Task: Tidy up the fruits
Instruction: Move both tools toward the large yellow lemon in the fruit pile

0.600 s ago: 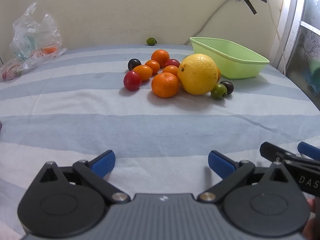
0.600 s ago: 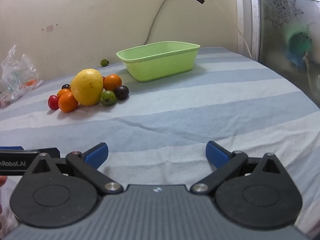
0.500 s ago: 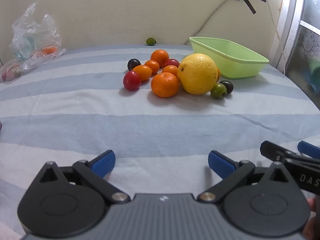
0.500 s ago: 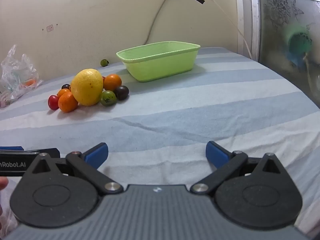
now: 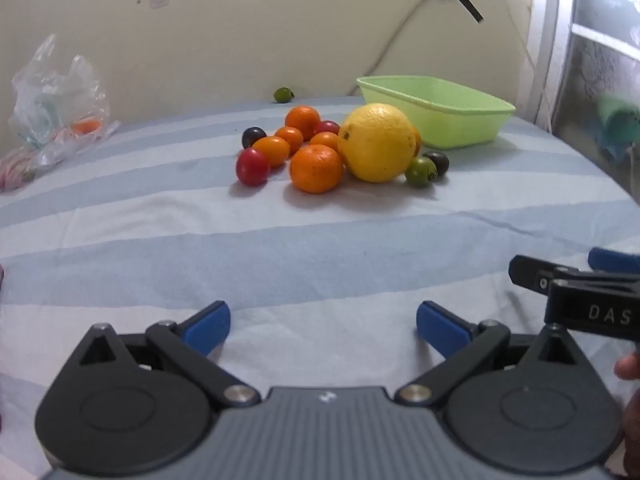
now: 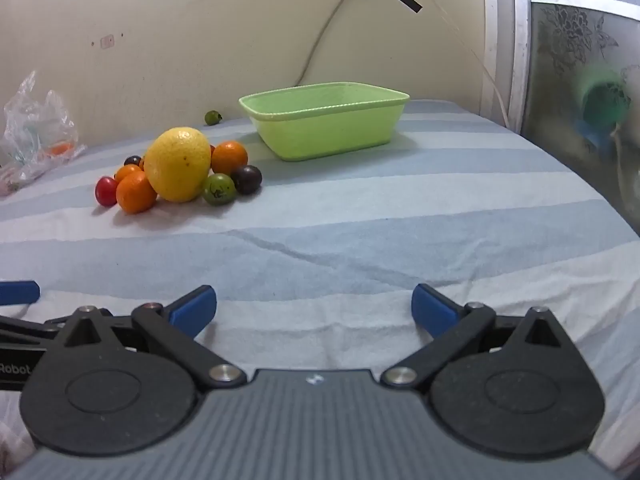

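Observation:
A pile of fruit lies on the striped sheet: a big yellow citrus (image 5: 377, 142) (image 6: 178, 164), several oranges (image 5: 316, 168), a red tomato (image 5: 252, 167) (image 6: 105, 191), a green tomato (image 5: 420, 172) (image 6: 218, 188) and dark plums (image 6: 246, 179). A light-green basin (image 5: 436, 116) (image 6: 326, 124) stands to the right of the pile. One small green fruit (image 5: 282, 95) (image 6: 213, 117) lies apart by the wall. My left gripper (image 5: 322, 326) is open over bare sheet, well short of the pile. My right gripper (image 6: 314, 308) is open too, with nothing between its fingers.
A crumpled clear plastic bag (image 5: 52, 100) (image 6: 34, 132) lies at the far left by the wall. A window frame (image 6: 504, 40) bounds the right side. The other gripper's tip shows at the right edge of the left wrist view (image 5: 576, 292). Striped sheet (image 6: 360, 220) spreads before the fruit.
Both views have shifted slightly, with the fruit and basin sitting a little lower in the frames. Nothing was taken hold of and both grippers stay open.

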A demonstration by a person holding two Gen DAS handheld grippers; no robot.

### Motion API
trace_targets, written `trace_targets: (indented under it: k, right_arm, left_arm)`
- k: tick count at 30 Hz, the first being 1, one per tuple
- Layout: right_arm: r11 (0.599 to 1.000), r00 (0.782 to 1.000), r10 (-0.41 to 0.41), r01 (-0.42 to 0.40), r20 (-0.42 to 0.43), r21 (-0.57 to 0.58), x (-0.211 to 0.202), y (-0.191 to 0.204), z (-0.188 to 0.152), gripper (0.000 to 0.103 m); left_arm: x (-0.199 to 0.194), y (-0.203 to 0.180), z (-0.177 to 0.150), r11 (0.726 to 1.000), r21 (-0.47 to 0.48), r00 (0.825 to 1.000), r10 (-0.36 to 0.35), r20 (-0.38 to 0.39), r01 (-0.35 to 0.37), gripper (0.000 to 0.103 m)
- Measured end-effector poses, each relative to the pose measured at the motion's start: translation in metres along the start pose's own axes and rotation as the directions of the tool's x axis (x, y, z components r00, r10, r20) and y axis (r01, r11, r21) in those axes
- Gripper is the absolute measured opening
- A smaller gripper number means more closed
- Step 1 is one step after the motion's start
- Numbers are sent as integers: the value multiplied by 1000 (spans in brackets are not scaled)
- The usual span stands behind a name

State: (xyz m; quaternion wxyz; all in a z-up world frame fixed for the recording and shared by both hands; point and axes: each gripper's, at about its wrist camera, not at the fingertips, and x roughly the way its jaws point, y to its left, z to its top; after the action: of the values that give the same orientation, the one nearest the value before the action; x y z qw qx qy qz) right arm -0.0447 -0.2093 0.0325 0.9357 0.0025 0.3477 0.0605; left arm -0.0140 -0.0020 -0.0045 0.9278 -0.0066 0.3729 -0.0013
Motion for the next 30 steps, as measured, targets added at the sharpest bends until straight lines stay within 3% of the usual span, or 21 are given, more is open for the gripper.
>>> trace_targets:
  k: [4, 8, 10, 14, 19, 22, 25, 30]
  right_arm:
    - [1000, 1000, -11, 10, 22, 6, -3, 0, 1, 103]
    - [1000, 998, -5, 6, 60, -24, -8, 4, 3, 102]
    - [998, 997, 10, -5, 79, -67, -9, 10, 6, 95]
    - [971, 987, 69, -33, 144, -238, -8, 32, 21, 69]
    - [911, 965, 176, -85, 193, -404, 7, 60, 52, 68]
    - [888, 963, 211, -118, 167, -444, 26, 71, 68, 68]
    - [890, 962, 257, -197, 94, -412, 48, 73, 79, 68]
    - [894, 963, 269, -240, 25, -378, 68, 82, 87, 65]
  left_arm:
    - [-11, 14, 2, 997, -61, 995, 55, 82, -50, 103]
    - [-17, 23, 5, 991, -56, 981, 125, 151, -118, 103]
    - [-16, 29, 6, 991, -67, 981, 126, 145, -118, 103]
    - [-15, 45, 6, 987, -135, 986, 105, 132, -87, 97]
    - [-16, 57, 0, 978, -197, 987, 99, 126, -73, 89]
    - [-17, 60, -3, 976, -208, 988, 88, 126, -60, 87]
    - [-17, 61, -6, 976, -212, 989, 76, 127, -48, 86]
    - [-13, 62, -8, 976, -219, 991, 45, 123, -17, 86]
